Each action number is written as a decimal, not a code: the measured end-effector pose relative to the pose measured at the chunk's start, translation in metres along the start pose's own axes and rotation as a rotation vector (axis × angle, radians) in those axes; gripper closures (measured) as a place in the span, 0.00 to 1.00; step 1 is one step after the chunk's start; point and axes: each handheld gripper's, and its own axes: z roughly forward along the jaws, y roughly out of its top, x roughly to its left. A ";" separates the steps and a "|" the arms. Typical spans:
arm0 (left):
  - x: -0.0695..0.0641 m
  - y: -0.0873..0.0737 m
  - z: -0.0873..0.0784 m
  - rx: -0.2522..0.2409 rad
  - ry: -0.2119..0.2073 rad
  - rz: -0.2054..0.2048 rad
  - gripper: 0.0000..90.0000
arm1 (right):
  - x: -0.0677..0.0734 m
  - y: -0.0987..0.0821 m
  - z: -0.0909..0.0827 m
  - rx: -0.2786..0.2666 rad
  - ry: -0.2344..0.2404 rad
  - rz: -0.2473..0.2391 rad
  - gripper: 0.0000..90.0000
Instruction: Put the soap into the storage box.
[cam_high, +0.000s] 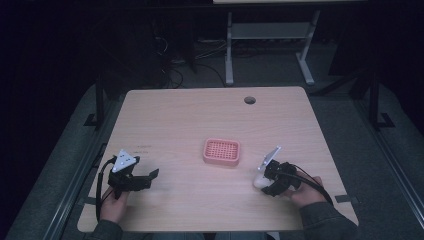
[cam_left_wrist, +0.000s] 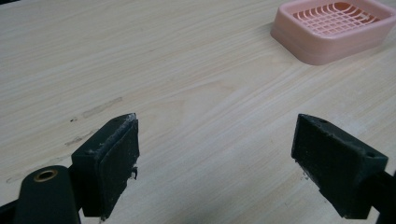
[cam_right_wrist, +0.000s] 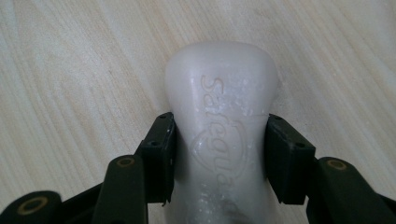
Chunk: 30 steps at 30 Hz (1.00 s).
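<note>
In the high view, a pink soap dish (cam_high: 221, 152) is seen near the middle of the counter (cam_high: 190, 115), with the left gripper (cam_high: 145, 178) well to its left and the right gripper (cam_high: 261, 181) near its right side, a white bar of soap (cam_high: 259, 181) showing at that gripper's tip, low over the counter. In the left gripper view, the fingers (cam_left_wrist: 112, 158) are seen spread wide over bare wood, nothing held or touched, and the soap dish (cam_left_wrist: 327, 37) lies ahead and to the right. In the right gripper view, the fingers (cam_right_wrist: 161, 149) are seen closed narrowly against the waist of the soap (cam_right_wrist: 219, 121), one pad on each side; whether it rests on the counter cannot be told. Its surface looks smooth and beaded with droplets, so a slip out of the grip could be expected if it were lifted or swung quickly, and the bar could be dented by harder squeezing.
</note>
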 end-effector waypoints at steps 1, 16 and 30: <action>0.000 0.000 0.000 0.000 0.000 -0.002 0.16 | 0.000 0.000 0.000 -0.001 -0.001 -0.001 0.54; 0.000 0.000 0.000 -0.005 0.007 -0.004 0.16 | -0.003 0.005 -0.017 -0.048 -0.008 -0.013 0.54; 0.000 0.000 -0.001 -0.002 0.009 0.012 0.16 | -0.009 0.018 -0.027 -0.085 -0.006 -0.023 0.54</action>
